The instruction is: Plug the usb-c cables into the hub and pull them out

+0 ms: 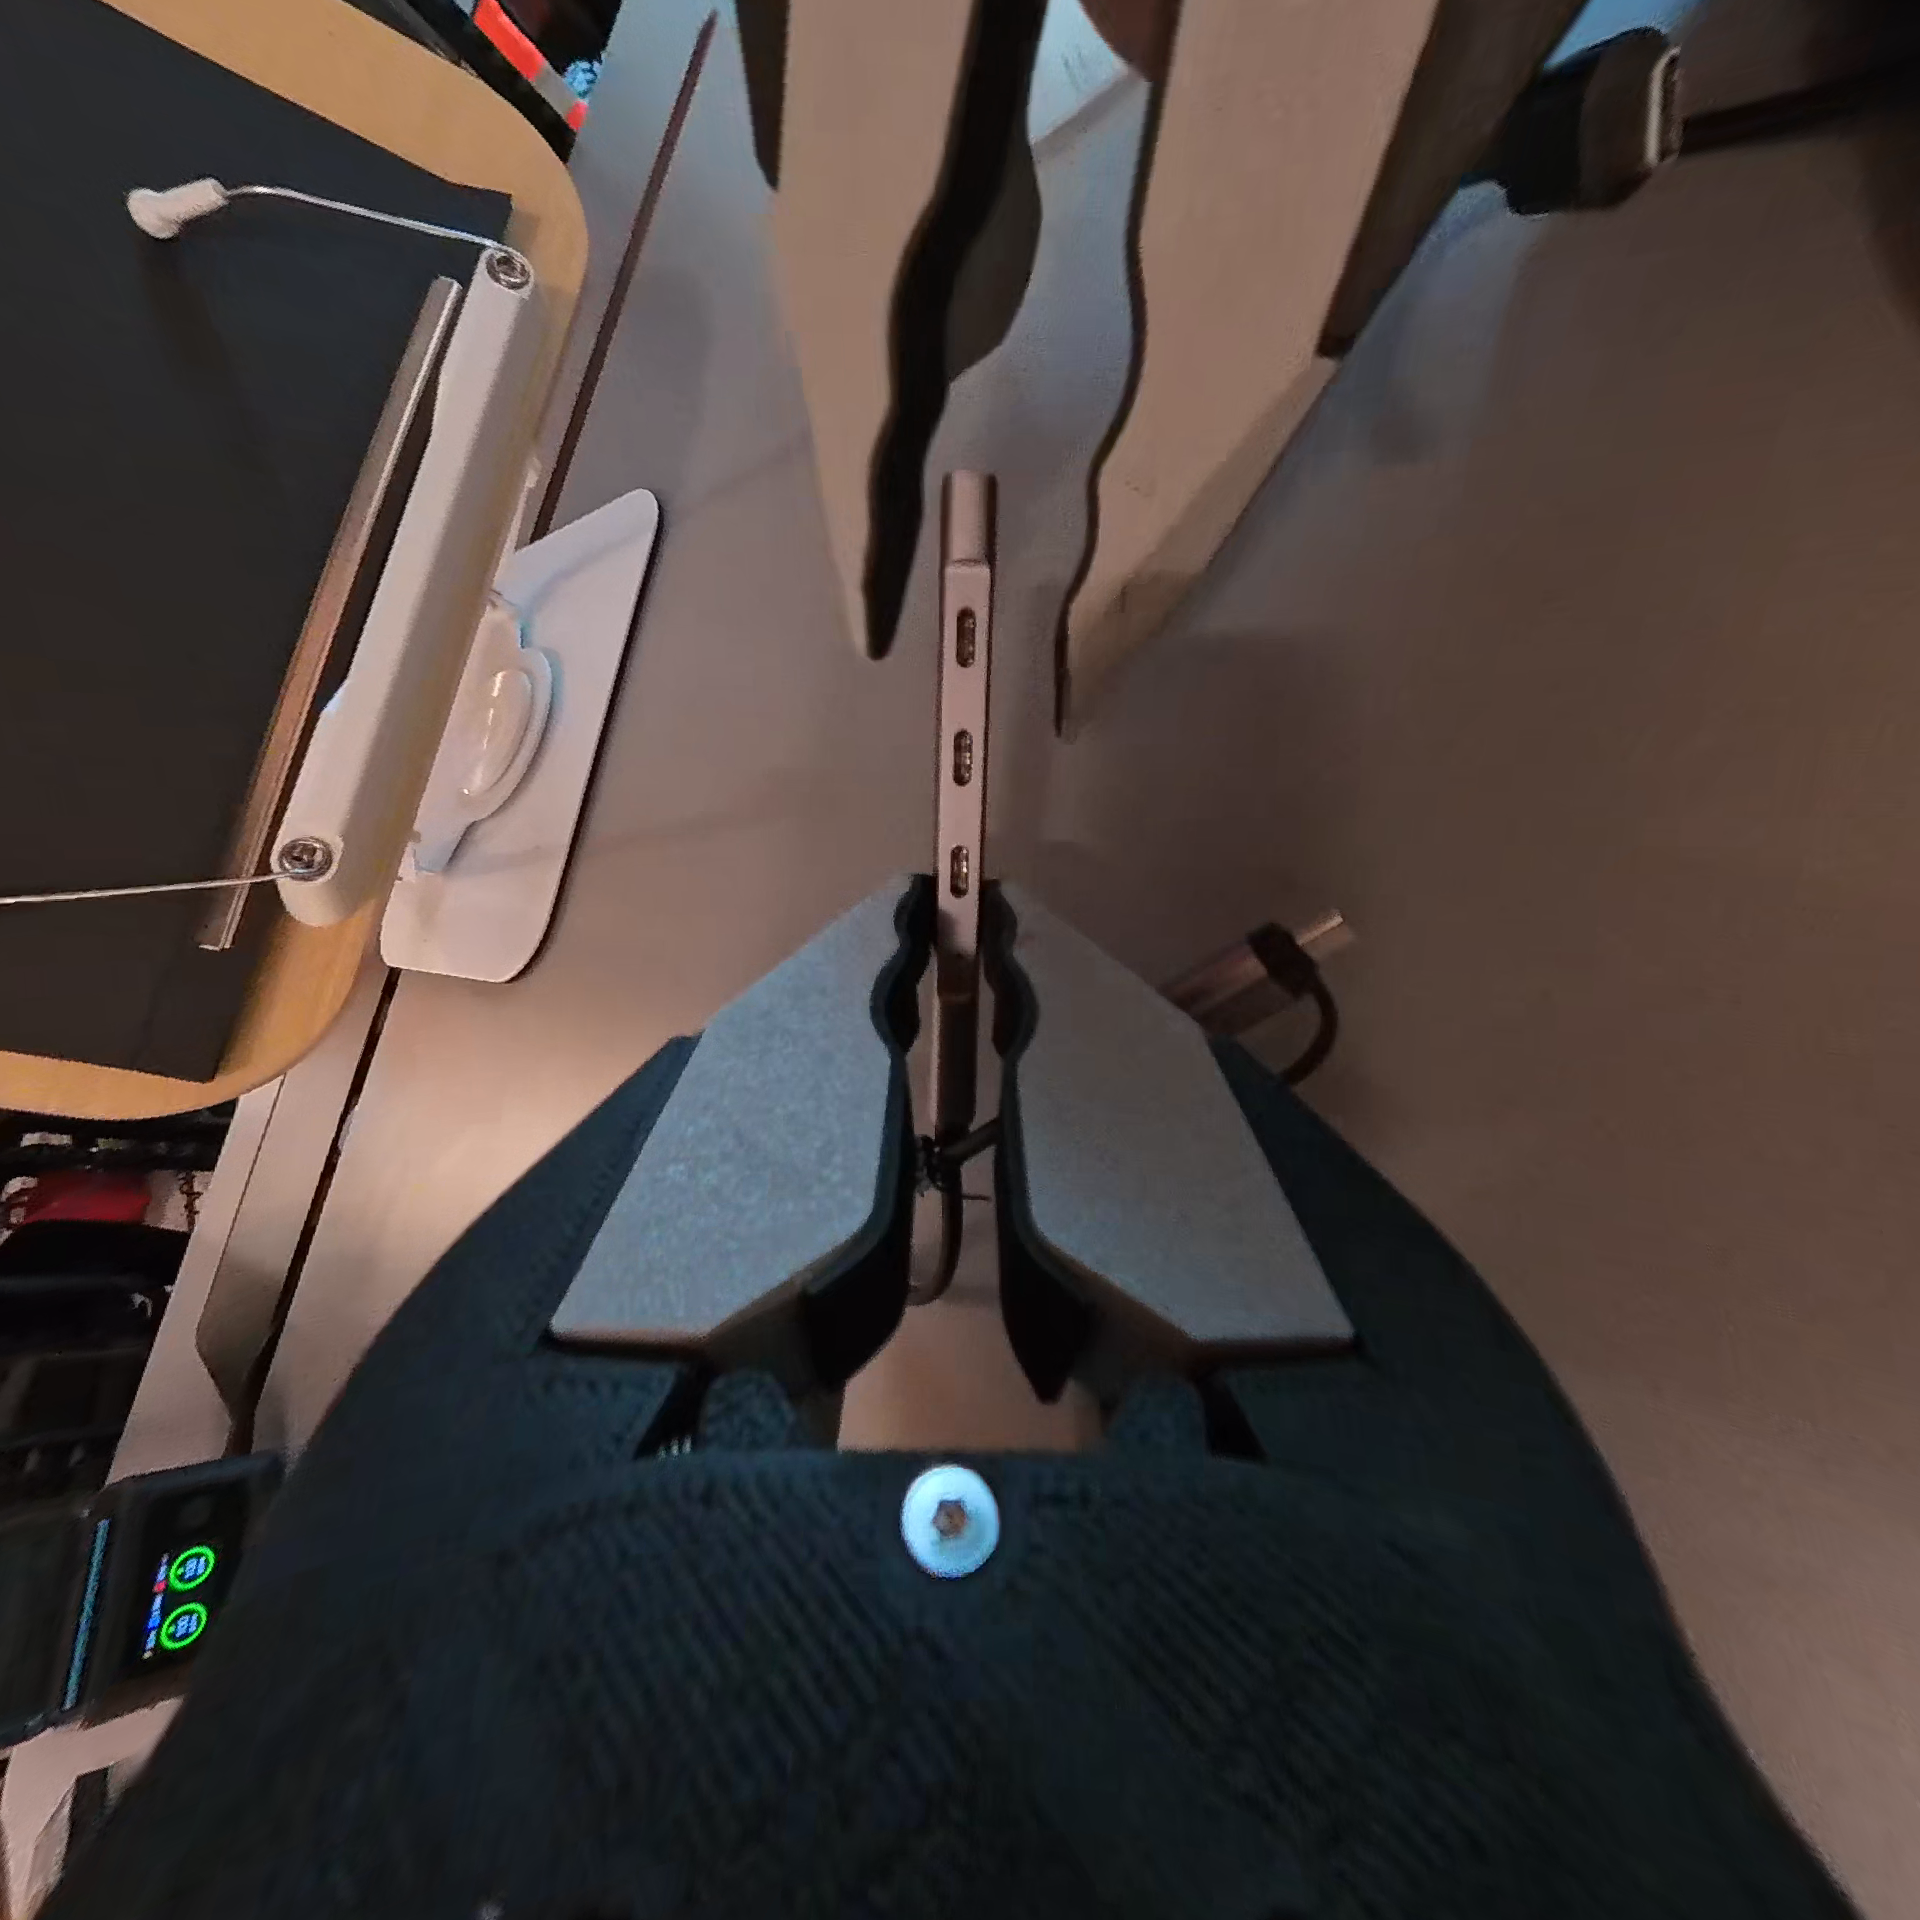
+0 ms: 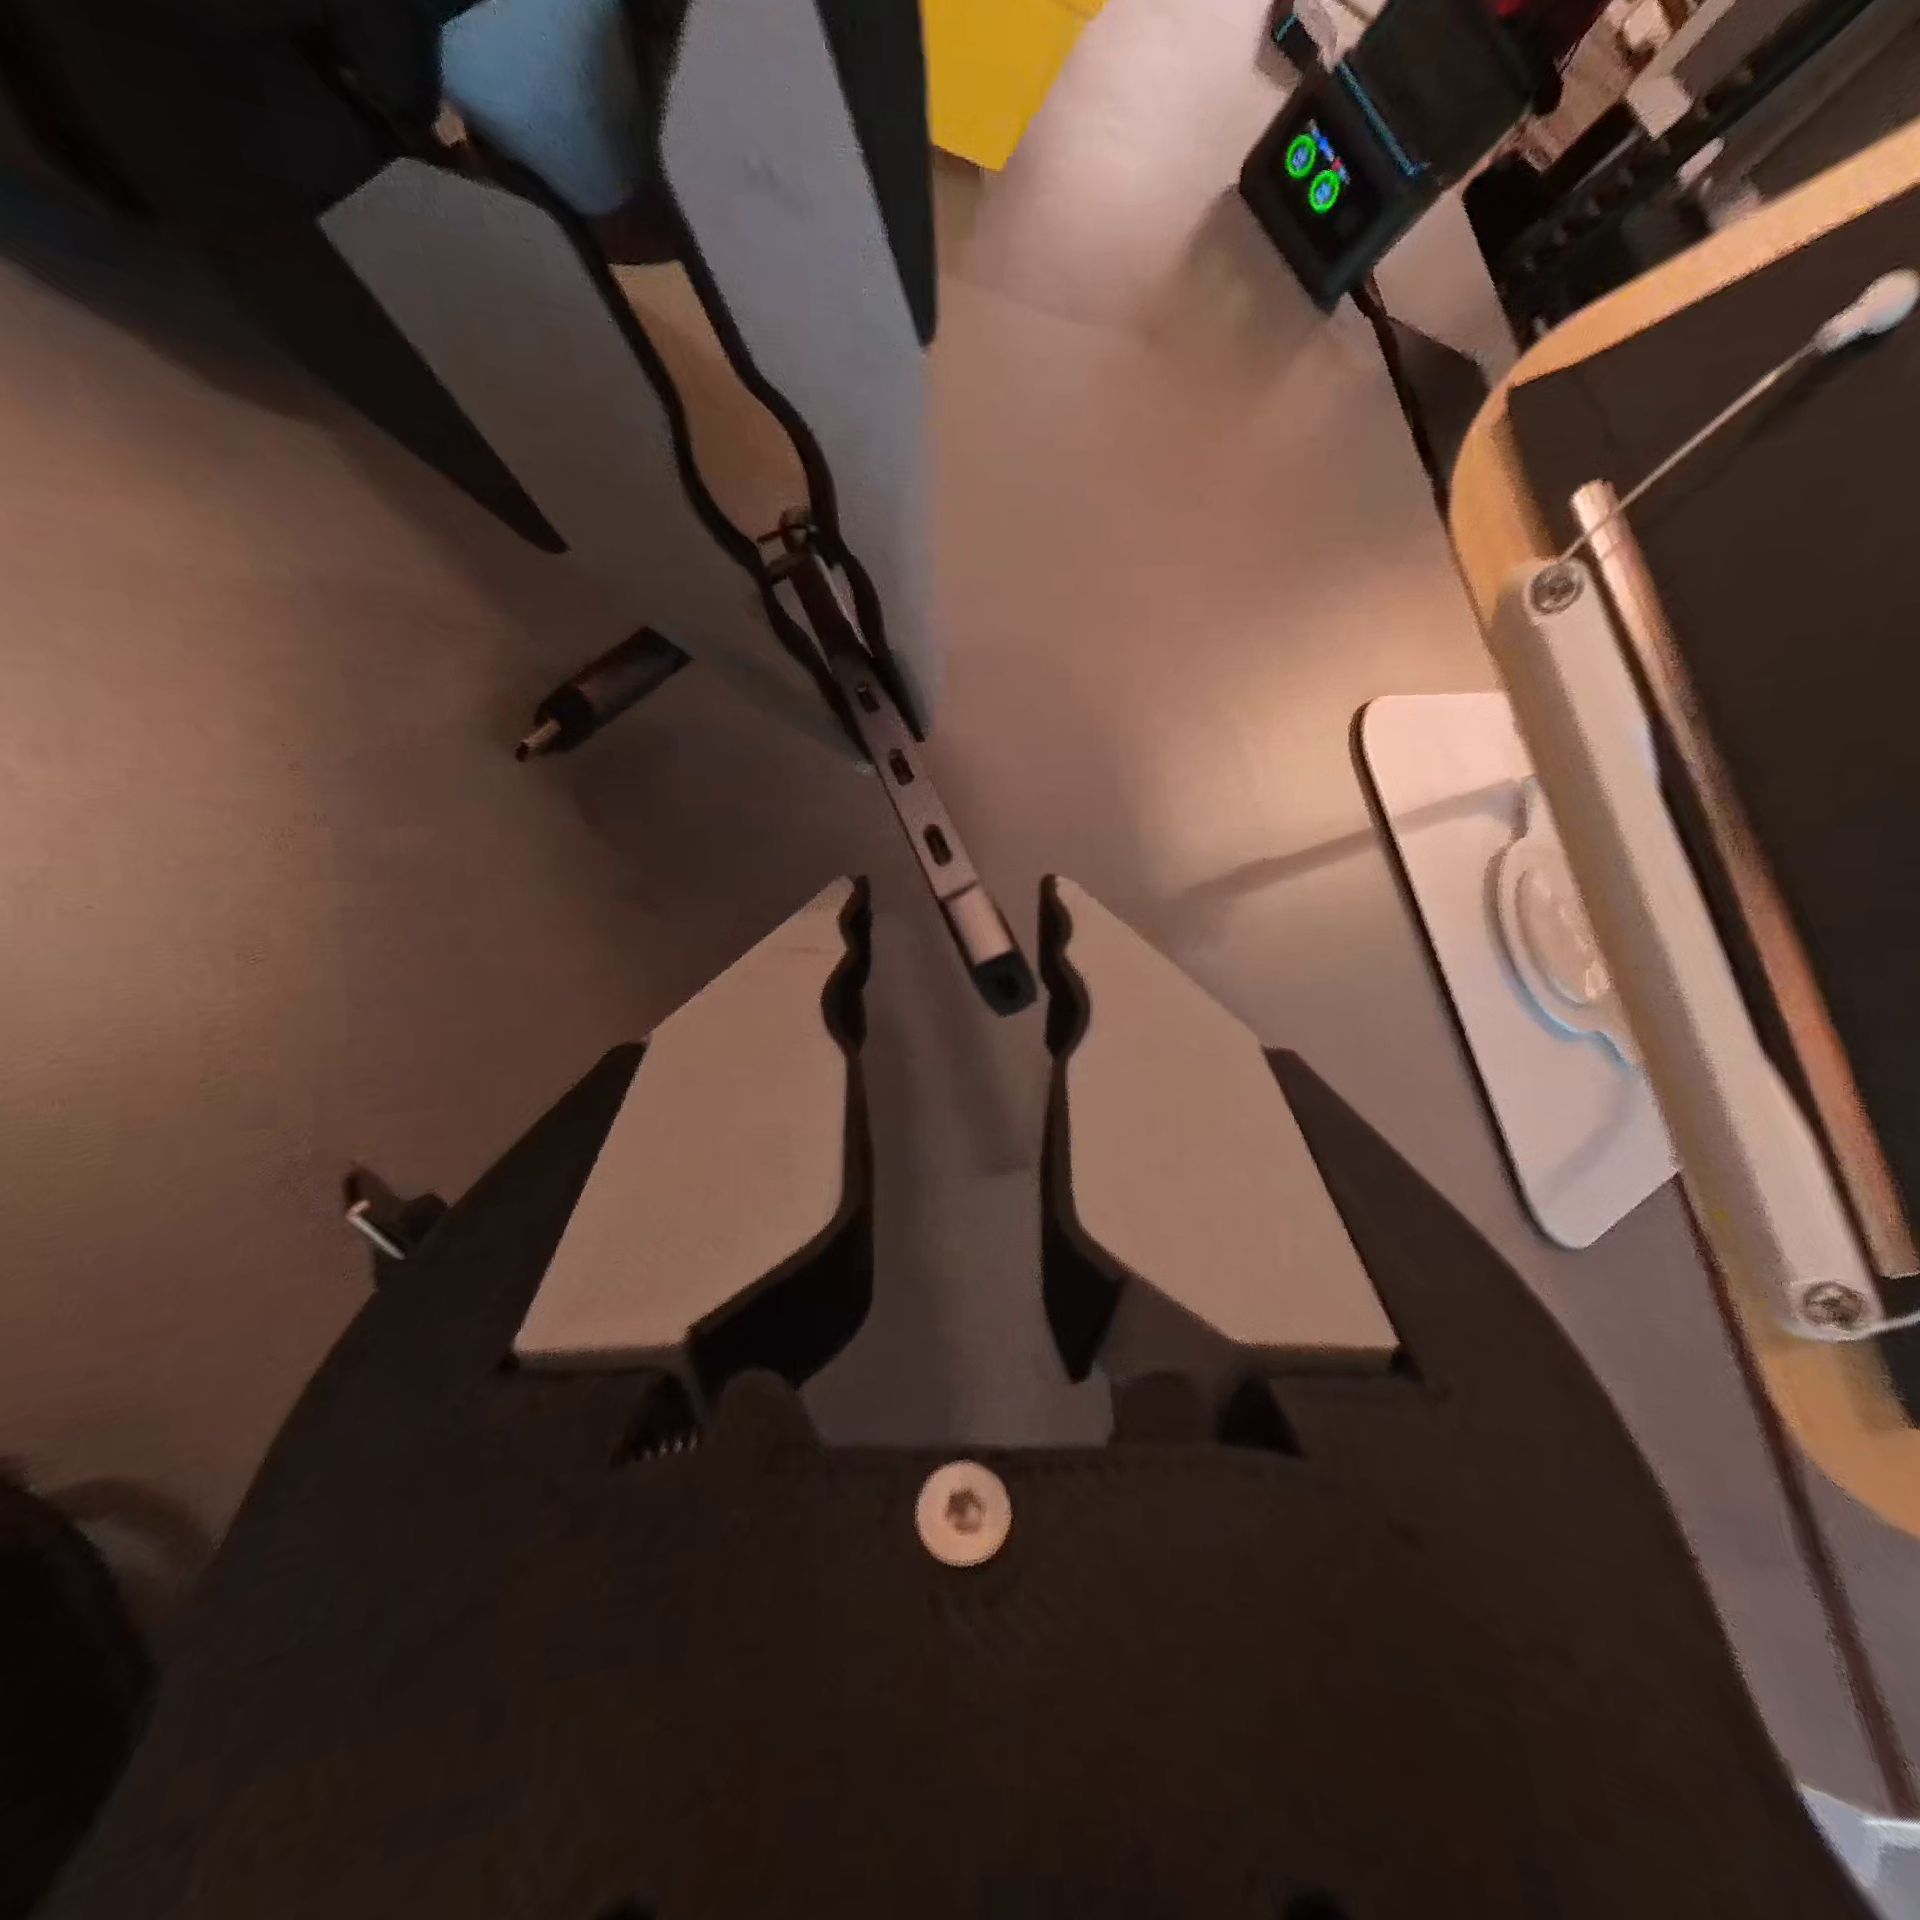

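Left hand-held gripper [image 1: 954, 904] clamps hub [image 1: 964, 717] — right hand-held gripper [image 2: 954, 914] spread.

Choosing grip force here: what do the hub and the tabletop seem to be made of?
The hub looks like anodised aluminium: grey, matte, with crisp edges and a soft sheen along its port side. The tabletop looks like smooth matte laminate, pale and uniform with no grain, though painted board is possible.

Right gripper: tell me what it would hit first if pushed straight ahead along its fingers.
Most likely the hub, whose dark end already sits between the open right gripper fingertips. The left gripper holds it beyond. Depth is unclear.
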A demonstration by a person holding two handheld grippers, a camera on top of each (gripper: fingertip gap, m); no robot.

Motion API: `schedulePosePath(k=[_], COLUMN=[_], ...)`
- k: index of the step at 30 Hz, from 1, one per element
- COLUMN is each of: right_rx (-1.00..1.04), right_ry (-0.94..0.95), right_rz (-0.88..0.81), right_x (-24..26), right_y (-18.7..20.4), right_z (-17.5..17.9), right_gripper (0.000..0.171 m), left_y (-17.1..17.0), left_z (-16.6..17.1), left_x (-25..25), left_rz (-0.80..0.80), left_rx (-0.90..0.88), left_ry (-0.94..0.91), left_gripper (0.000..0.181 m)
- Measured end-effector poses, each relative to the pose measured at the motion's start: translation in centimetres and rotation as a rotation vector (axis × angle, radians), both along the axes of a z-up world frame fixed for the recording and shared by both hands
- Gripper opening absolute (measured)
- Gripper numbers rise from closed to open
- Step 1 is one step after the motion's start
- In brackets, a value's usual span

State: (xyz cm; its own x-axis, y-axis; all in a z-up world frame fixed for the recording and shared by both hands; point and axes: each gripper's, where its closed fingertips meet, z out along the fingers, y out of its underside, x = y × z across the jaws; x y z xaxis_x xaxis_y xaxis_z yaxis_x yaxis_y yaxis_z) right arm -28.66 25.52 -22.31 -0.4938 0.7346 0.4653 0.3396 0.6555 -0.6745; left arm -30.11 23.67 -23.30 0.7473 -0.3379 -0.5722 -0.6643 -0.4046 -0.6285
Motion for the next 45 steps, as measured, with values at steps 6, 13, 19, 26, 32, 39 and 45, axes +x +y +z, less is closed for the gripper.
schedulePosePath(k=[6, 13, 19, 26, 32, 39, 45], right_rx=[0.14, 0.209, 0.154, 0.229, 0.156, 0.059, -0.009], right_ry=[0.06, 0.038, 0.175, 0.145, 0.142, 0.182, 0.199], right_rz=[0.02, 0.038, 0.114, 0.114, 0.131, 0.175, 0.261], right_x=[0.0, 0.2, 0.4, 0.9, 1.0, 1.4, 2.2], right_y=[-0.6, -0.7, -1.4, -1.4, -1.7, -2.2, -3.2], right_z=[0.3, -0.4, 2.4, 1.7, 2.0, 3.0, 3.6], right_gripper=[0.013, 0.011, 0.01, 0.008, 0.007, 0.006, 0.006], left_y=[0.1, 0.1, -0.5, -0.5, -0.5, -0.8, -0.9], left_z=[-0.4, -0.5, 2.8, 2.3, 2.5, 2.3, 2.0], left_x=[0.3, 0.8, 1.5, 1.8, 1.6, 0.7, 1.2], left_rz=[-0.012, -0.035, -0.133, -0.15, -0.143, -0.118, -0.151], left_rx=[-0.012, -0.01, 0.158, 0.15, 0.159, 0.132, 0.131], left_ry=[0.015, 0.011, -0.077, -0.043, -0.137, -0.259, -0.159], left_gripper=[0.006, 0.006, 0.007, 0.007, 0.009, 0.023, 0.01])
